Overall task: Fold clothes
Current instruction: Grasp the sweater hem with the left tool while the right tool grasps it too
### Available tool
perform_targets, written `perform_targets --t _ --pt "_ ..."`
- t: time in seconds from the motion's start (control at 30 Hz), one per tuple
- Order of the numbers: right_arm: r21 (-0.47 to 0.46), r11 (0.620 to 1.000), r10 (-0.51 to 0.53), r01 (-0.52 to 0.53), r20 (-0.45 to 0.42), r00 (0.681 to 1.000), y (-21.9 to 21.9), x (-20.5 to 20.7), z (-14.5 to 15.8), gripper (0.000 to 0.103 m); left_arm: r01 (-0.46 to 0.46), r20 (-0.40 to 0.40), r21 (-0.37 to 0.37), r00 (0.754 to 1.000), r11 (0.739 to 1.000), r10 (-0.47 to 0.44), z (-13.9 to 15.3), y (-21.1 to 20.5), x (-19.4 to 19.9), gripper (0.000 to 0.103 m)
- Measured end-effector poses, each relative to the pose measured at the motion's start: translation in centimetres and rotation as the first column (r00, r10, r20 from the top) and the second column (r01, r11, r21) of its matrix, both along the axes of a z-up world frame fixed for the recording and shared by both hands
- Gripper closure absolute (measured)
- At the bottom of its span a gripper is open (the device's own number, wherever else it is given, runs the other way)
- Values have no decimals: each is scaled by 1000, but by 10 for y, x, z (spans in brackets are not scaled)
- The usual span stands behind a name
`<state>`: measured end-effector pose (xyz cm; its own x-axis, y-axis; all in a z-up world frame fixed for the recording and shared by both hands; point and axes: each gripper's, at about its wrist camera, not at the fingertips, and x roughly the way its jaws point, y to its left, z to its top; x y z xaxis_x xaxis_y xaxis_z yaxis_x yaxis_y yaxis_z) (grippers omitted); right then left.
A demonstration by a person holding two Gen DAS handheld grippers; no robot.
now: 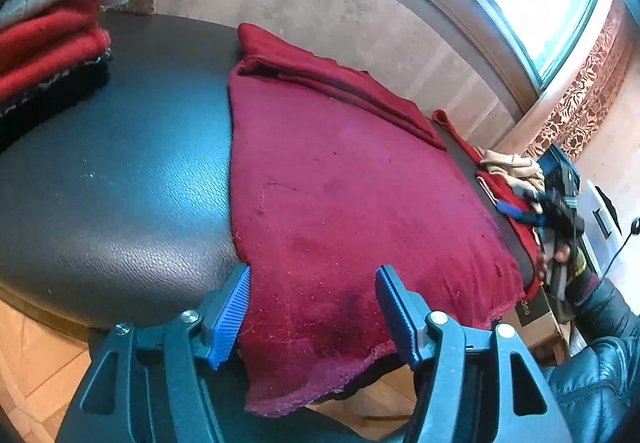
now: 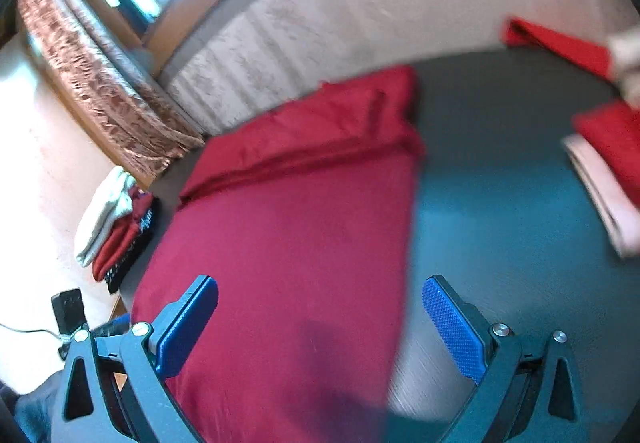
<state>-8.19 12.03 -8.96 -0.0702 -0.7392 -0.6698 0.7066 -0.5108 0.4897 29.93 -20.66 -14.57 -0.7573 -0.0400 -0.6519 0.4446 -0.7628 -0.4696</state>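
- Left gripper (image 1: 312, 317) stood wide open over the near hem of the dark-red knit garment (image 1: 340, 183), gripping nothing.
- Right gripper (image 2: 320, 327), blurred, also gaped wide and empty above that same cloth.
- Garment lay flat on the black leather-textured table (image 1: 120, 171), far edge folded over.
- One stack of folded clothes (image 1: 52, 39), white over red over black, sat beyond at the left.
- One loose pile of red and beige clothes (image 1: 508, 171) lay at the right edge.

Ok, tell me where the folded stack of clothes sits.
In the left wrist view the folded stack sits at the table's far left corner, left of the dark red cloth and apart from it.
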Motion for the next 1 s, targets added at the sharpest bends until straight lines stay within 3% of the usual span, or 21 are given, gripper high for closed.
perform_targets --t 0.1,0.17,0.4,0.5,0.6,0.67,0.7,0.73,0.77,0.83,0.9,1.0 --pt "35 998 -47 44 85 995 33 -1 -15 0 1 -1 43 1000 999 -1 0 -1 0 40" --pt "-9 999 -50 51 112 992 47 4 -17 0 11 -4 81 1000 997 -11 1 -3 -2 40" --pt "-89 993 98 -79 236 967 42 38 -21 1 39 17 80 999 996 -41 0 -3 -9 40" --pt "-109 988 135 -109 266 955 41 48 -25 9 38 9 97 999 995 -39 -2 -6 -8 40" --pt "-110 987 144 -118 273 951 40 56 -27 11 53 37 51 998 997 -54 1 -1 -12 40" --pt "-91 988 147 -127 271 951 37 58 -27 14 53 52 35 997 998 -55 1 -2 -13 53" --pt "-73 988 149 -135 263 953 33 59 -26 18 45 60 40 997 998 -47 0 -5 -13 78" --pt "-54 988 151 -142 255 955 29 60 -25 24 37 68 52 997 998 -40 -1 -8 -12 89" --pt "-30 988 153 -150 244 958 26 60 -24 26 33 72 60 997 998 -37 -2 -10 -12 89" --pt "55 984 159 -172 191 969 21 64 -22 47 37 65 61 997 997 -41 -3 -12 -11 89" --pt "128 972 180 -196 127 976 20 69 -21 59 43 65 51 997 998 -47 -3 -11 -11 88" --pt "176 953 236 -248 85 968 12 72 -20 58 56 75 23 996 998 -58 -2 -9 -14 87"
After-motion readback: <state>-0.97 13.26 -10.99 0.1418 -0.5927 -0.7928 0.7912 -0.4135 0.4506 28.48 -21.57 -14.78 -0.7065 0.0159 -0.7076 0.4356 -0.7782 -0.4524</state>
